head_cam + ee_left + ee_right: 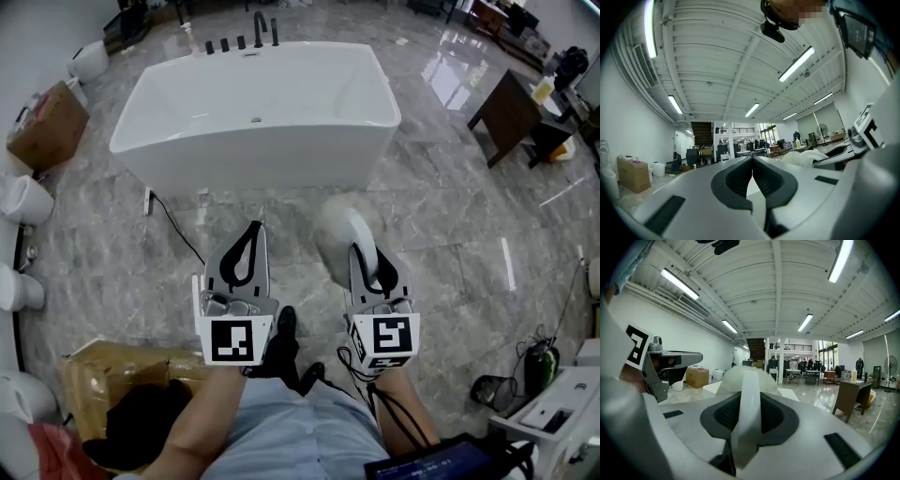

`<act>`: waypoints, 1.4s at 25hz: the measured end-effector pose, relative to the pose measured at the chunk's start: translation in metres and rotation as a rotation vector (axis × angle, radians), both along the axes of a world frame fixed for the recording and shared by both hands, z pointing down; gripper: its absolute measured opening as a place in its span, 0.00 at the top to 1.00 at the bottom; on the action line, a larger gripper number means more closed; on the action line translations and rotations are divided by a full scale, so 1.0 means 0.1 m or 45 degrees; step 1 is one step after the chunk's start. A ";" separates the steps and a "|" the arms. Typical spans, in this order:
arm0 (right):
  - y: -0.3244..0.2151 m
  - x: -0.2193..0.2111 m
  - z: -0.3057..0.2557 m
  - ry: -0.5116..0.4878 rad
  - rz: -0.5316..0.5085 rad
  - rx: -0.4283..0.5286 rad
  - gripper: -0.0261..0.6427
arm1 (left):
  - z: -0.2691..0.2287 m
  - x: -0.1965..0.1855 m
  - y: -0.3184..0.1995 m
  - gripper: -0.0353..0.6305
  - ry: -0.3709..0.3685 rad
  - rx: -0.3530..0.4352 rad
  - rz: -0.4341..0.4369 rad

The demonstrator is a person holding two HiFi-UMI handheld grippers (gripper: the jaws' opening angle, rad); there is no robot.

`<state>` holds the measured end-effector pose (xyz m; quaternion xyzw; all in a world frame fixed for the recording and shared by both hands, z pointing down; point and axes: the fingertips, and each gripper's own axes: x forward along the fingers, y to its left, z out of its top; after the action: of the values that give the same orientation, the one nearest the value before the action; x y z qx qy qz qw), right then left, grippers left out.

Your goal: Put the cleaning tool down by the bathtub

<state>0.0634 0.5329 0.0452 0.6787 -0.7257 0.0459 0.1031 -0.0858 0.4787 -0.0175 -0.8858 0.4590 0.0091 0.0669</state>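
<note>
A broad strip of marble floor (441, 216) is left open in front of the bathtub (253, 122), widest toward its right corner. On the left it is crossed by a black cable (173, 225) (trailing from near the tub's base). The left edge is hemmed in by a cardboard box (47, 127) and white fixtures (21, 199). The far right is blocked by a dark table (511, 112).
</note>
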 end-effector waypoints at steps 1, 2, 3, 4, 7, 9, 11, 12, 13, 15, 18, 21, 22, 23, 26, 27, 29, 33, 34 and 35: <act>-0.15 0.00 -0.02 0.002 0.001 0.005 0.81 | -0.03 0.00 -0.15 0.92 0.001 0.010 0.002; -0.29 0.00 -0.06 0.005 0.003 0.011 0.81 | -0.07 -0.01 -0.29 0.92 0.002 0.020 0.004; -0.44 0.00 -0.09 0.009 0.005 0.018 0.81 | -0.12 -0.01 -0.43 0.92 0.006 0.028 0.003; -0.57 0.01 -0.13 0.012 0.006 0.025 0.81 | -0.17 -0.03 -0.57 0.92 0.012 0.036 0.001; -0.95 -0.03 -0.23 0.025 -0.005 0.047 0.81 | -0.28 -0.08 -0.92 0.92 0.039 0.055 -0.011; -1.17 -0.10 -0.27 0.035 -0.018 0.059 0.81 | -0.31 -0.14 -1.12 0.92 0.054 0.067 -0.014; -1.36 -0.19 -0.31 0.043 -0.028 0.067 0.81 | -0.33 -0.22 -1.29 0.92 0.055 0.086 -0.011; -1.44 -0.24 -0.32 0.047 -0.030 0.072 0.81 | -0.33 -0.25 -1.36 0.92 0.058 0.090 -0.009; -1.51 -0.27 -0.34 0.049 -0.030 0.077 0.81 | -0.34 -0.28 -1.42 0.92 0.063 0.095 -0.006; -1.63 -0.31 -0.34 0.054 -0.030 0.084 0.81 | -0.34 -0.32 -1.54 0.92 0.074 0.099 -0.005; -1.75 -0.31 -0.35 0.056 -0.027 0.088 0.81 | -0.31 -0.32 -1.68 0.92 0.074 0.083 -0.009; -1.84 -0.26 -0.37 0.056 -0.010 0.090 0.81 | -0.27 -0.29 -1.79 0.92 0.068 0.070 0.000; -1.87 -0.24 -0.38 0.056 -0.003 0.092 0.81 | -0.24 -0.29 -1.83 0.92 0.066 0.061 0.004; -1.90 -0.22 -0.38 0.058 0.006 0.095 0.81 | -0.21 -0.28 -1.86 0.92 0.062 0.051 0.008; -2.03 -0.11 -0.37 0.059 0.029 0.106 0.81 | -0.15 -0.22 -2.00 0.92 0.053 0.037 0.016; -2.07 -0.06 -0.36 0.056 0.034 0.107 0.81 | -0.14 -0.19 -2.05 0.92 0.051 0.035 0.015; -2.18 0.06 -0.32 0.051 0.041 0.106 0.81 | -0.09 -0.09 -2.15 0.92 0.038 0.032 0.017; -2.42 0.33 -0.12 0.033 0.051 0.081 0.81 | 0.11 0.15 -2.41 0.92 -0.006 0.018 0.025; -2.51 0.41 -0.07 0.026 0.050 0.072 0.81 | 0.15 0.23 -2.49 0.92 -0.026 0.015 0.026; -2.60 0.50 -0.02 0.018 0.047 0.062 0.81 | 0.19 0.31 -2.59 0.92 -0.045 0.012 0.025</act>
<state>0.1133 0.2732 0.0433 0.6946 -0.7132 0.0252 0.0909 -0.0547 0.2201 0.0016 -0.8900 0.4490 -0.0037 0.0792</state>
